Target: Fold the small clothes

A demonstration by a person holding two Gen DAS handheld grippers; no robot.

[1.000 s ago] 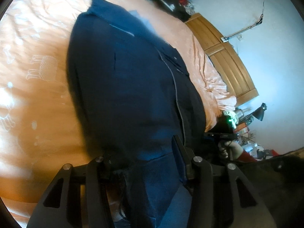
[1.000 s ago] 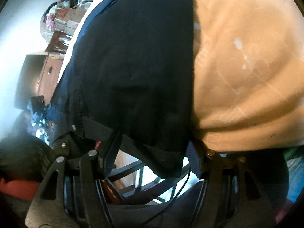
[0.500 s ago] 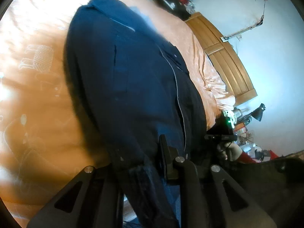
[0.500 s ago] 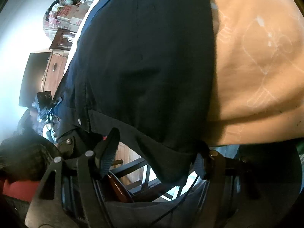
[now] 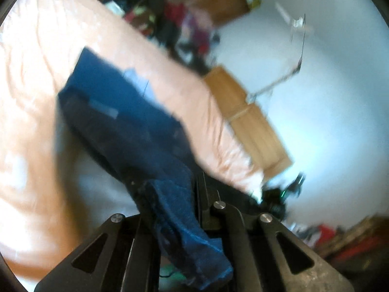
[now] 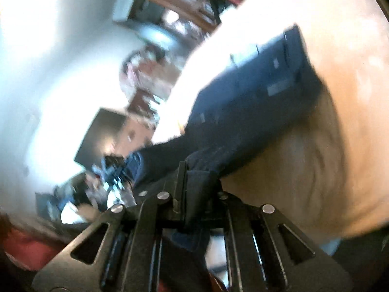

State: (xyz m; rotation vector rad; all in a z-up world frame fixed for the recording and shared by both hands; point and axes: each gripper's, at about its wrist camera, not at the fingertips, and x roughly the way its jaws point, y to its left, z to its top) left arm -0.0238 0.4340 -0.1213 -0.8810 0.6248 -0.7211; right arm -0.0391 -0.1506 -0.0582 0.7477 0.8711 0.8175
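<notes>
Both hand-held grippers, left (image 5: 175,206) and right (image 6: 194,189), clench the near hem of the navy garment (image 5: 126,126). Its long axis runs away from them over the bed (image 5: 36,73); far end rests there.

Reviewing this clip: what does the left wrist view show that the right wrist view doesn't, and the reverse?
Only the left wrist view shows the wooden headboard against a pale wall and the left gripper clamped on a bunched blue hem. Only the right wrist view shows a dark boxy cabinet and the right gripper shut on a dark corner of cloth. Both show the same navy garment stretched over the peach bedcover, each end pinched, with heavy motion blur.
</notes>
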